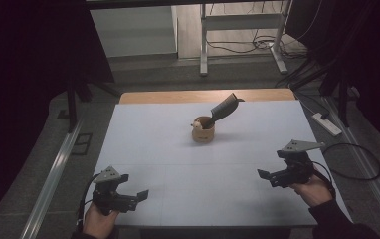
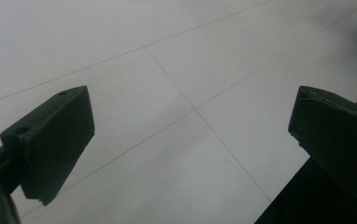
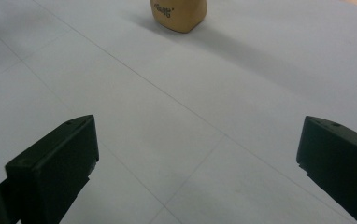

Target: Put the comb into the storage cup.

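My left gripper (image 1: 137, 195) low at near-left table (image 1: 153, 149) corner, jaws spread, empty. Cup (image 1: 203, 130), tan, round, smooth, sits mid-table, well apart; dark ribbed scoop (image 1: 224, 109) leans out of it. My right gripper (image 1: 264, 175) near right edge, jaws spread, empty.

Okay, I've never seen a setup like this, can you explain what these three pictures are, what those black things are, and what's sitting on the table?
A person sits at a white table with a hand-held tool in each hand: a left gripper and a right gripper, each with two black jaws. The high view is taken from above the table. The other two come from small cameras riding on the grippers, looking out between the jaws.

Both grippers are open and hold nothing. In the middle of the table stands a tan cup with a dark tool leaning out of it and something small and pale inside. The right gripper view shows the cup's base ahead.
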`<action>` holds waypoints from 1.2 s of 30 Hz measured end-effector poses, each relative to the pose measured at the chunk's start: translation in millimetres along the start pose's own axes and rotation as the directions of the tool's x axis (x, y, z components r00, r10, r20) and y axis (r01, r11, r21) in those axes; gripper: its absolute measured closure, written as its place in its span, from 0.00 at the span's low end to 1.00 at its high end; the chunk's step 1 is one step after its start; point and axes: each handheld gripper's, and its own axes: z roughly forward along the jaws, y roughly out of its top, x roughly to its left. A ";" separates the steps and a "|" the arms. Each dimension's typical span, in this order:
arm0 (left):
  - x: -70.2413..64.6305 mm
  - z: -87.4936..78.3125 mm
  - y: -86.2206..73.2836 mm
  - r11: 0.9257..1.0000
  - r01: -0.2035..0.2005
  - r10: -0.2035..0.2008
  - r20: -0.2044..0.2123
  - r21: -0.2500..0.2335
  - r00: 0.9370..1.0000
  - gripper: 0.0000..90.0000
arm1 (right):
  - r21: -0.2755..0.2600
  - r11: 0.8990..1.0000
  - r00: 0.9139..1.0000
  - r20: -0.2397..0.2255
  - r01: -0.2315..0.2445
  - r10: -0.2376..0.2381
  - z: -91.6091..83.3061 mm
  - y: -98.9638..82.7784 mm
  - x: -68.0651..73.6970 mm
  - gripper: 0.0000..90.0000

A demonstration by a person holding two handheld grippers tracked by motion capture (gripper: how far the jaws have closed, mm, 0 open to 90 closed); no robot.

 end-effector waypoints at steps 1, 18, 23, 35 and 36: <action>0.0 0.0 0.0 1.000 0.000 0.000 0.000 0.000 1.000 0.01 | 0.001 1.000 1.000 0.003 -0.003 0.003 -1.6 -1.6 -0.5 0.00; 0.4 -0.2 0.1 1.000 0.003 -0.003 -0.003 -0.002 1.000 0.01 | 0.020 0.999 0.997 0.052 -0.051 0.050 -24.2 -28.0 -7.5 0.00; 0.6 -0.4 0.0 1.000 0.005 -0.005 -0.003 -0.004 1.000 0.01 | 0.028 0.998 0.995 0.079 -0.057 0.054 -29.9 -34.1 -7.6 0.00; 0.6 -0.6 -0.1 1.000 0.008 -0.008 -0.002 -0.007 1.000 0.01 | 0.052 0.995 0.987 0.142 -0.081 0.073 -41.9 -47.9 -8.6 0.00; 0.7 -0.6 -0.1 1.000 0.007 -0.007 -0.003 -0.007 1.000 0.01 | 0.054 0.995 0.986 0.147 -0.084 0.075 -42.5 -48.8 -8.3 0.00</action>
